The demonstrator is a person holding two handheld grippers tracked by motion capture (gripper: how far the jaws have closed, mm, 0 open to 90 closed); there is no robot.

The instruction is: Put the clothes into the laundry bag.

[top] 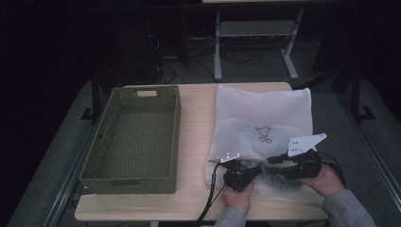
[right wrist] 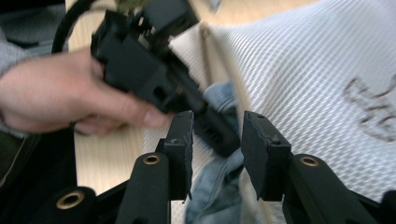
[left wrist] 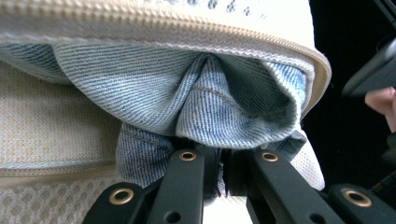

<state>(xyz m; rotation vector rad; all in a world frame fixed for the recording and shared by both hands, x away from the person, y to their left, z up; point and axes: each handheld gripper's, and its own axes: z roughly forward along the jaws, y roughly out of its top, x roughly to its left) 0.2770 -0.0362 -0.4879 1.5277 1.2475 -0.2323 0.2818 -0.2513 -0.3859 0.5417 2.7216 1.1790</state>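
High view looks down on the table [top: 194, 118] — both gripper views close on the denim [left wrist: 210, 107].

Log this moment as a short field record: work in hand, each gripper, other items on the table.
work: pulling denim garment out of the white mesh bag through its open zip
left gripper: shut on the denim at the bag's mouth
right gripper: open, jaws apart beside the bag's opening
basket: green, left on the table, nothing inside
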